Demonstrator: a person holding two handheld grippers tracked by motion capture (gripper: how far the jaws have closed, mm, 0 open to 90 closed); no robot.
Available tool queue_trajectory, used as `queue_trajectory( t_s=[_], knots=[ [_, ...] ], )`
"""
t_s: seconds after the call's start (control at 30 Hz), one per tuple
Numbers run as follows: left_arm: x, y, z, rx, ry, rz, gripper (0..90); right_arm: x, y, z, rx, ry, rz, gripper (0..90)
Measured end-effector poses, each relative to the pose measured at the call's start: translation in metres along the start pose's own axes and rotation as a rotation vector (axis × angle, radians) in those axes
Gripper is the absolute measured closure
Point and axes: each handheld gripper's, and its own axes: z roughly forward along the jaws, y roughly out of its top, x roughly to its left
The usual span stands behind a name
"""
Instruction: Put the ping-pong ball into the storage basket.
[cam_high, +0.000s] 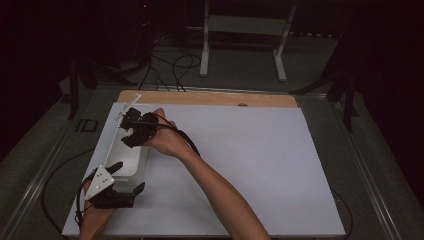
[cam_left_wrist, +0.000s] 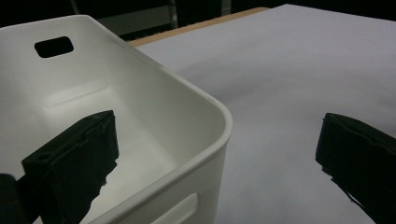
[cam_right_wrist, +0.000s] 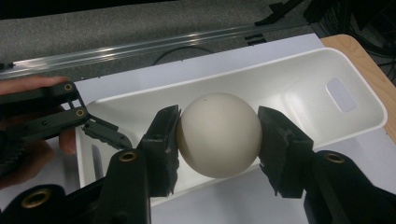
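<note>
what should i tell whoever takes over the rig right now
Right gripper: shut on the white ball, held over the inside of the white bin.
Left gripper: open, straddling the bin's near corner wall, one jaw inside and one outside.
Bin sits at the left edge of the table.
Done: ball picked up and brought over the bin.
Left: probably lower and release the ball, then pull both grippers back.

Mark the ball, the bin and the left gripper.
ball (cam_right_wrist: 218, 134), right gripper view, its front face
bin (cam_right_wrist: 299, 56), right gripper view, its far rim
left gripper (cam_high: 129, 177), high view, between its fingertips
</note>
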Motion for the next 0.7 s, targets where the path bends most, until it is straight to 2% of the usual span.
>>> queue_trajectory(
  t_s=[0.7],
  knots=[
    [0.0003,0.0,-0.0002,0.0,0.0,0.001,0.0,0.0022,0.0016,0.0084,0.0,0.003,0.014,50.0]
  ],
)
